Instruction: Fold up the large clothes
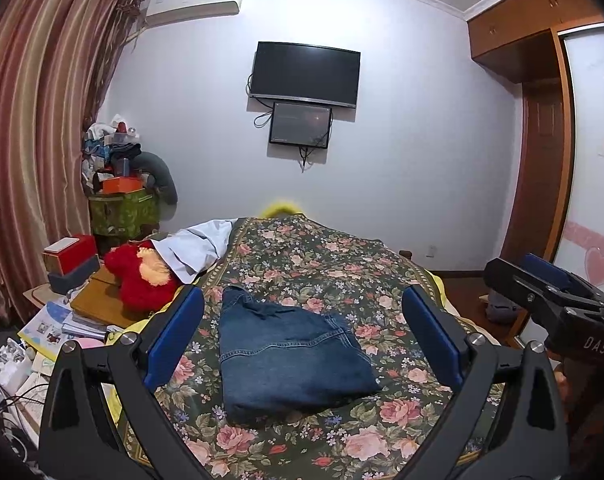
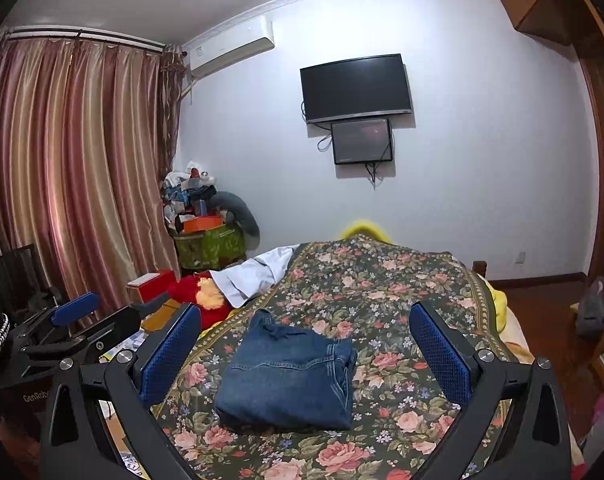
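A pair of blue jeans (image 1: 292, 354) lies folded into a compact rectangle on the floral bedspread (image 1: 322, 260); the right wrist view shows the same jeans (image 2: 288, 380) on that bedspread (image 2: 382, 280). My left gripper (image 1: 304, 336) hovers above and in front of the jeans, open, blue pads wide apart with nothing between them. My right gripper (image 2: 308, 354) is likewise open and holds nothing. At the right edge of the left wrist view the right gripper (image 1: 542, 284) appears, and the left gripper (image 2: 74, 320) shows at the left of the right wrist view.
A red plush toy (image 1: 140, 276) and a white garment (image 1: 198, 248) lie at the bed's left side. Books and boxes (image 1: 70, 312) crowd a low table beside the curtains (image 1: 34, 120). A stack of clutter (image 1: 118, 184) fills the corner. A wardrobe (image 1: 542, 140) stands right.
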